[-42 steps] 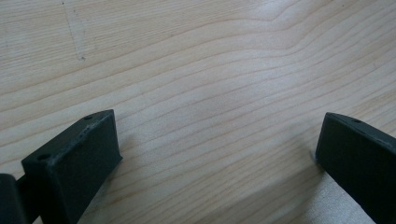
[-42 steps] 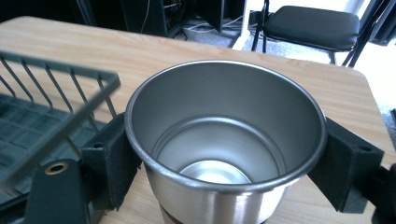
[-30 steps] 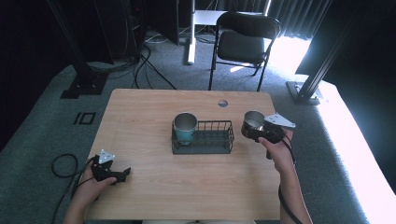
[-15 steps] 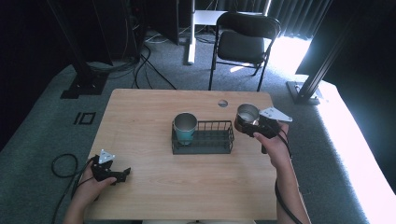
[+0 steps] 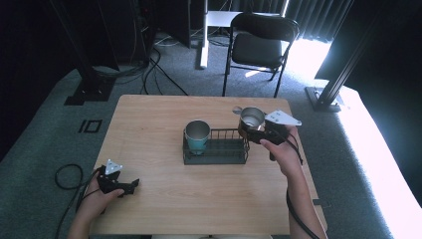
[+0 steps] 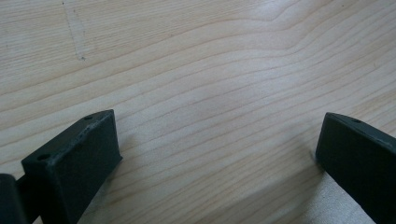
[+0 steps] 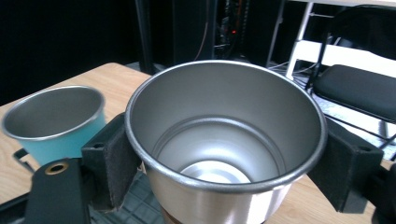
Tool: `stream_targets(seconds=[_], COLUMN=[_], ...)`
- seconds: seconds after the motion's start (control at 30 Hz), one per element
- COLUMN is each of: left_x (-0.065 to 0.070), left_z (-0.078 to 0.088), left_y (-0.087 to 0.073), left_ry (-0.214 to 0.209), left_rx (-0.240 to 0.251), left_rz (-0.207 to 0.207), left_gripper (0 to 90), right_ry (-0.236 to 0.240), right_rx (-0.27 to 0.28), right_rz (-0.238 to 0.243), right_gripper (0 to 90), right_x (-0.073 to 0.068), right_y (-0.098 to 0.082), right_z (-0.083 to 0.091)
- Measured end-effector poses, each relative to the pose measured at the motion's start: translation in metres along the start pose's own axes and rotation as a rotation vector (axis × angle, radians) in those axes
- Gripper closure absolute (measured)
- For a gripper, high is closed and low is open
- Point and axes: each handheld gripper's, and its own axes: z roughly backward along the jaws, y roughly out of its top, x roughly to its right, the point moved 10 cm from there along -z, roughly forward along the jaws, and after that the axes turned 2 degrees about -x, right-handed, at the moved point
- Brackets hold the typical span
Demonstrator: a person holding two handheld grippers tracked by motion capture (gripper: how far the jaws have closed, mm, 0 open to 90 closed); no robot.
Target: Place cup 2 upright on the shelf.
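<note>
Pinching a steel cup [image 7: 224,140] over the wire basket's [image 5: 215,158] end, right gripper [image 5: 259,133], left gripper [image 5: 119,185] jaws spread on table [image 5: 149,119].

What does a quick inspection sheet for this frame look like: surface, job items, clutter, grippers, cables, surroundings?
Surface: wooden table, bare apart from the items below.
Job's things: black wire rack mid-table; teal cup upright in its left end; steel cup empty, upright, held above the rack's right end.
Clutter: nothing seen.
Grippers: right gripper clamps the steel cup from both sides; left gripper open, empty, low over the table's near left corner.
Cables: one trails from each gripper; a loop lies on the carpet at left.
Surroundings: grey carpet, black folding chair beyond the table, dark stands and floor cables behind.
</note>
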Motion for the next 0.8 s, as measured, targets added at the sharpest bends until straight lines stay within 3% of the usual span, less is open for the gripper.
stream_targets(seconds=[0.47, 0.8], left_x=[0.000, 0.000], left_z=[0.000, 0.000], left_y=[0.000, 0.000], left_ry=[0.000, 0.000], left_rx=[0.000, 0.000], left_rz=[0.000, 0.001], left_gripper=[0.3, 0.3], right_ry=[0.078, 0.088], right_rx=[-0.030, -0.065], right_rz=[0.009, 0.004], right_gripper=[17.9, 17.9], right_x=[-0.037, -0.046], right_y=[-0.010, -0.028], right_z=[-0.025, -0.041])
